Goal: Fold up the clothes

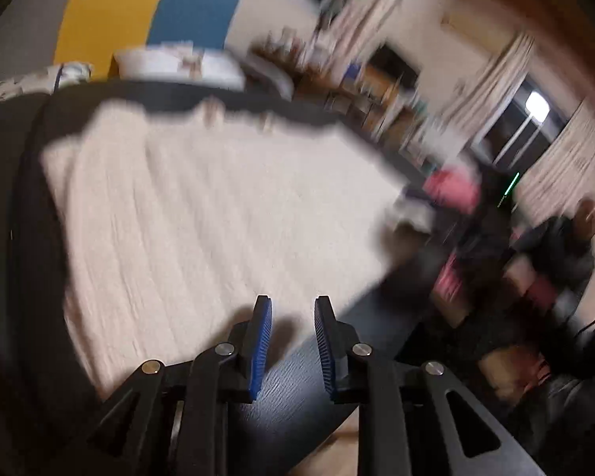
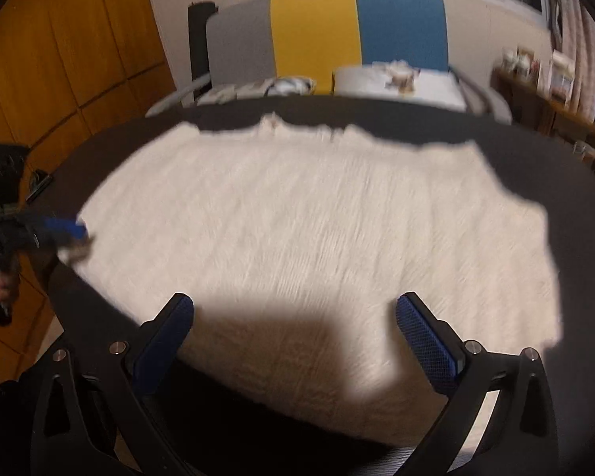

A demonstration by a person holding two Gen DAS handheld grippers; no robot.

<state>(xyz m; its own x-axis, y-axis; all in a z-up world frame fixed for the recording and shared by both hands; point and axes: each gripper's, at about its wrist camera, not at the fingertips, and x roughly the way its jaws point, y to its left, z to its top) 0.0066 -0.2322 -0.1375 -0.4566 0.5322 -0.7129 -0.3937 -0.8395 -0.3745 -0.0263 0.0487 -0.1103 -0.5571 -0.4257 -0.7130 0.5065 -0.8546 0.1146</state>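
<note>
A cream knitted garment (image 2: 309,230) lies spread flat on a dark round table (image 2: 567,182). My right gripper (image 2: 293,299) hovers over the garment's near edge, its blue pads wide apart and nothing between them. The left gripper (image 2: 69,232), held by a hand (image 2: 0,277), is at the garment's left edge. In the left wrist view the garment (image 1: 202,206) fills the middle. There the left gripper (image 1: 292,301) sits above the cloth's near edge, with a narrow gap between its blue pads and nothing in it. Both views are blurred by motion.
A seat back with grey, yellow and blue panels (image 2: 317,27) stands behind the table, with a white cushion (image 2: 396,79) on the seat. Wooden cupboard doors (image 2: 59,59) are at the left. Shelves and pink and dark clutter (image 1: 476,238) lie beyond the table's edge.
</note>
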